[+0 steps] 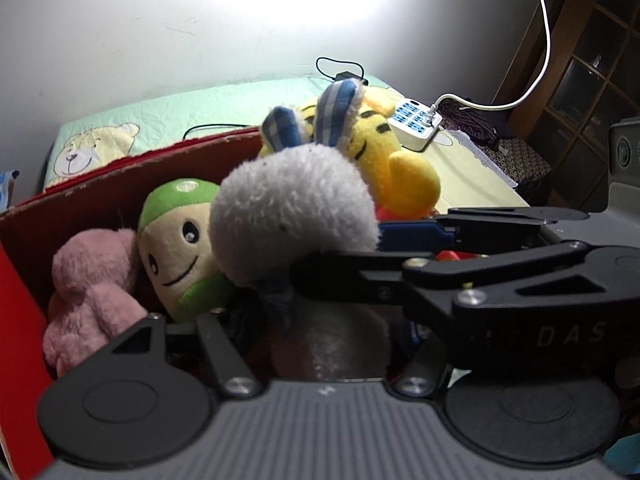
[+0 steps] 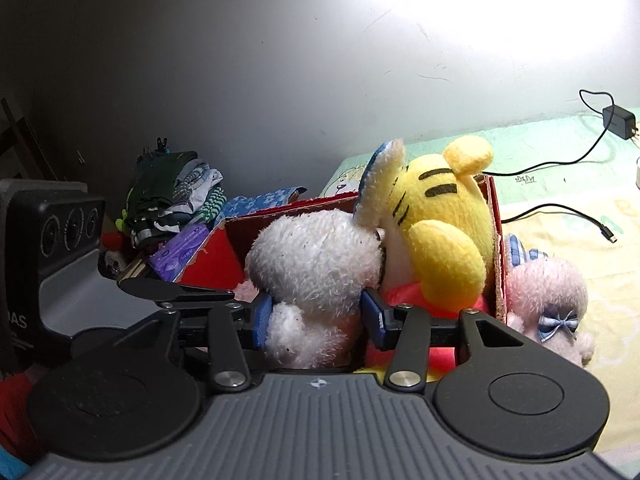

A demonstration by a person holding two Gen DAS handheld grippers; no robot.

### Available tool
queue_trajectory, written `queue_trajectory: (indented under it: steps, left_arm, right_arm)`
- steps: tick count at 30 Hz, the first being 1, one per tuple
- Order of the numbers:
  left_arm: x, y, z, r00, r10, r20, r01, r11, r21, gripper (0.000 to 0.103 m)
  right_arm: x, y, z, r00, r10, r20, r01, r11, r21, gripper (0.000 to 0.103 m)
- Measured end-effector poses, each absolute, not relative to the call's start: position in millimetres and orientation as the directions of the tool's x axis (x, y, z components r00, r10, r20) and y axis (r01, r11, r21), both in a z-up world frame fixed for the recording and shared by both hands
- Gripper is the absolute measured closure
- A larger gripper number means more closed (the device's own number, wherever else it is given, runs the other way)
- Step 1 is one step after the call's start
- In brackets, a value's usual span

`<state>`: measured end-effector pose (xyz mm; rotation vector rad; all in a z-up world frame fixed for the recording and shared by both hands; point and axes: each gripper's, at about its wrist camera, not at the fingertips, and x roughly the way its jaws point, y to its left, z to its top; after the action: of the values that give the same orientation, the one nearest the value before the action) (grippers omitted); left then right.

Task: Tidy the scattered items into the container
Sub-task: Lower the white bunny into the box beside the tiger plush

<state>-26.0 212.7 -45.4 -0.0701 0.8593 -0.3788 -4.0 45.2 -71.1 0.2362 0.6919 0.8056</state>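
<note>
A: Left wrist view. What is visible only here?

B: The inside of the red cardboard box [image 1: 92,196]: a pink plush [image 1: 92,288] against the left wall and a green-capped plush [image 1: 180,244] beside it. A white power strip [image 1: 416,126] lies on the bed [image 1: 224,100] behind. The right gripper [image 1: 340,264] enters from the right, its fingers across the neck of the white rabbit plush [image 1: 292,216]. The left gripper's own fingertips are hidden behind the rabbit; their opening cannot be told.

A: Right wrist view?

B: The blue-padded fingers [image 2: 260,320] of the right gripper [image 2: 316,318] are closed on the rabbit's [image 2: 316,260] body, one pad on each side. The rabbit is at the box's [image 2: 494,208] near edge, upright, long axis vertical, checked ear upward, pressed against the yellow striped plush [image 2: 440,220]. Only here: a second pink plush [image 2: 548,292] with a blue bow on the bed [image 2: 568,184] outside the box's right wall, folded clothes [image 2: 176,196] at left, and a black charger [image 2: 618,122].

A: Surfaces?

B: Rabbit: shaggy pile. Box: raw, frayed cardboard rim.
</note>
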Motion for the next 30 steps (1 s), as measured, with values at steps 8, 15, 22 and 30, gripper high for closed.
queue_trajectory:
  steps: [8,15,22,30]
  left_arm:
    - [-38,207,-43,0.587,-0.343,-0.734,0.335,0.928,-0.166,0.035]
    - [-47,217,-34,0.605,-0.354,-0.713,0.310,0.930,-0.199,0.034]
    - [-50,218,-29,0.617,-0.362,-0.699,0.302,0.929,-0.215,0.034]
    - [-46,206,-36,0.601,-0.353,-0.717,0.305,0.931,-0.203,0.031]
  right_arm:
    - [-4,46,-70,0.427,0.732,-0.530,-0.561,0.675,0.480,0.049]
    - [-17,30,-56,0.461,0.713,-0.528,-0.550,0.697,0.460,0.046]
    - [-19,18,-38,0.537,0.737,-0.410,-0.537,0.673,0.508,0.077]
    - [-12,41,-39,0.495,0.747,-0.443,-0.554,0.665,0.501,0.079]
